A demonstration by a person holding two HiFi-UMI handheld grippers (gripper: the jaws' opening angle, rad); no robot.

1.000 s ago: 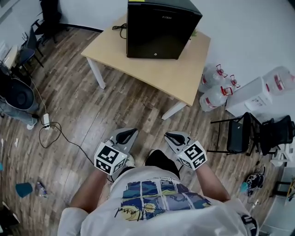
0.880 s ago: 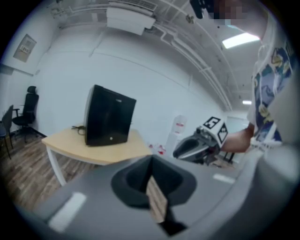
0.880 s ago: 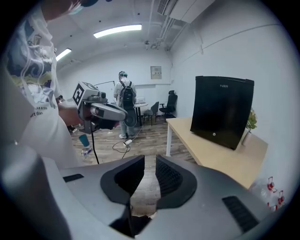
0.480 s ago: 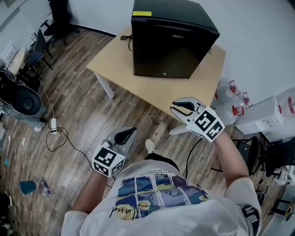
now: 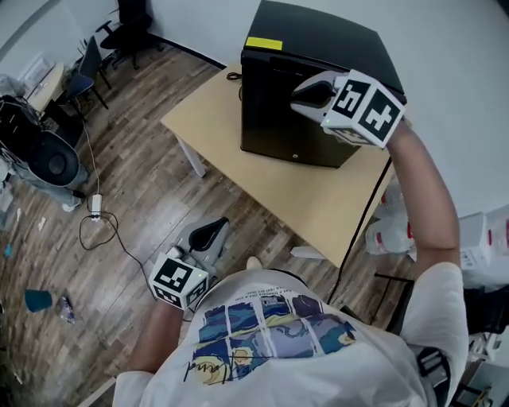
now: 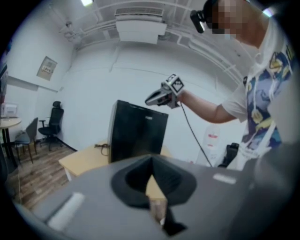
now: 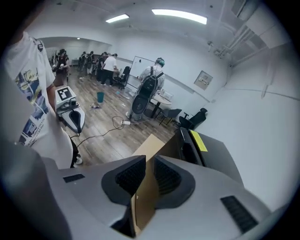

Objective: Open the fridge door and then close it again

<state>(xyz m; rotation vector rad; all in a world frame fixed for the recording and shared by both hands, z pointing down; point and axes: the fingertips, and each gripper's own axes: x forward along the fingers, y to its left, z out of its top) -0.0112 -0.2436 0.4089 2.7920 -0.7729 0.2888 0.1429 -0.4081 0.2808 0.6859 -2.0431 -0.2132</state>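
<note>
Since your right gripper [image 5: 306, 94], fingers narrowly parted and empty, has risen to the black box-shaped fridge [image 5: 274, 119] at top centre, opening can begin; left gripper [image 5: 208, 234] fingers closed.

Office room with grey-brown wood-plank floor [image 5: 151, 167] and plain white walls [image 5: 453, 71]. Light wooden counter [image 5: 318, 199] on white legs [image 5: 191, 155], set near the wall. Black office chairs [image 5: 127, 16] in the far corner. Thin black cable [image 5: 99, 234] looping across the floor to a white power strip [image 5: 95, 207]. Overhead, long strip lights [image 7: 179, 16] and a ceiling air-conditioning unit [image 6: 140, 29]. Whiteboard [image 7: 143, 65] at the far wall, small framed picture [image 7: 204, 80] on a side wall.
</note>
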